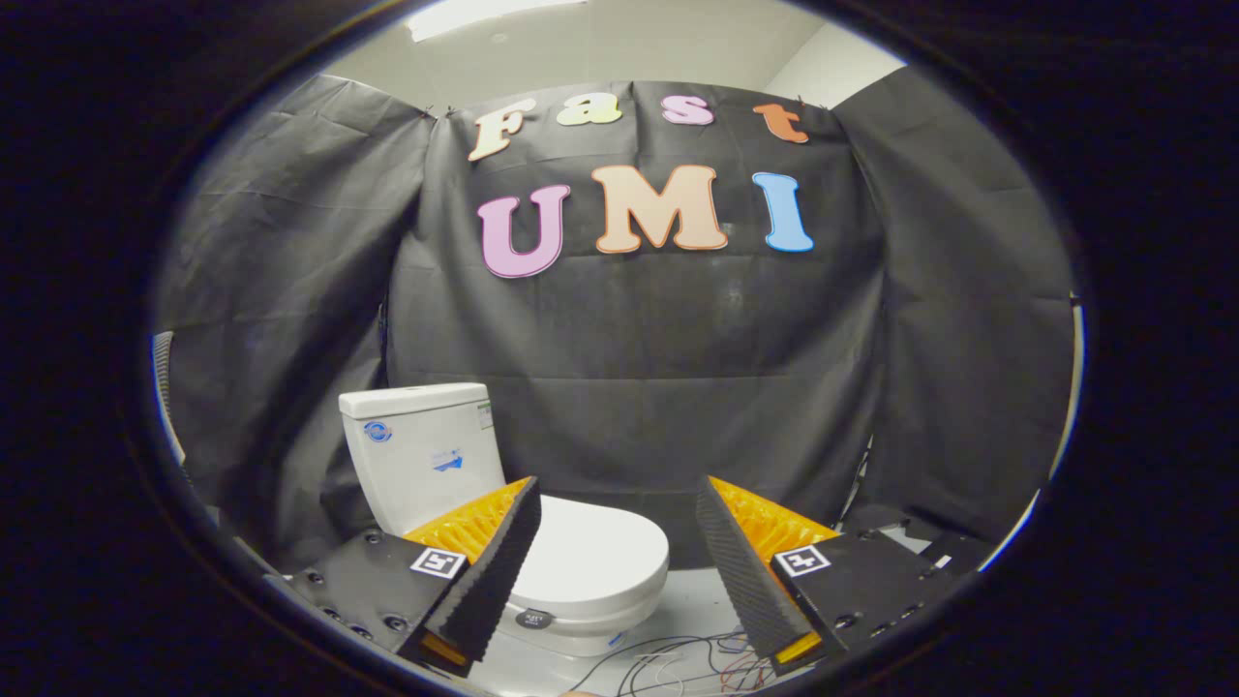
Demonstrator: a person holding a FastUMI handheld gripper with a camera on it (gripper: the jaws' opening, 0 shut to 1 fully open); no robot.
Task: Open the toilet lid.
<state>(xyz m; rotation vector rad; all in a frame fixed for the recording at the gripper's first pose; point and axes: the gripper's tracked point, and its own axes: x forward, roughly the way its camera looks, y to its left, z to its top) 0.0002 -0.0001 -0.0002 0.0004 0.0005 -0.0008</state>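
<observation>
One toilet lid (592, 545), white, down flat on the bowl, closed. It sits beyond the jaws and low, mostly in the gap between them, with its left part hidden behind the left finger (494, 561). Bowl (581, 620) under the lid is white, with a small dark round badge on its front, too small to read. Inside of the bowl is covered by the lid, contents cannot be told.

Tank (421, 455) stands upright behind the lid, beyond the left finger, white with its own flat cover on top. Blue round sticker and a blue mark on the tank front, plus a small label at its right edge; none legible.

Jaws (617, 499) are spread wide apart, nothing between the pads, touching nothing. Right finger (750, 566) is off to the right of the lid, well apart from it. Each finger carries a square black-and-white marker tag.

Floor (697, 605) ahead of the jaws is pale. Loose thin wires (678, 663) lie on it just below the bowl front, between the fingers. Open floor to the right of the toilet, beyond the right finger. Black cloth wall (639, 387) hangs close behind the tank and wraps both sides.
</observation>
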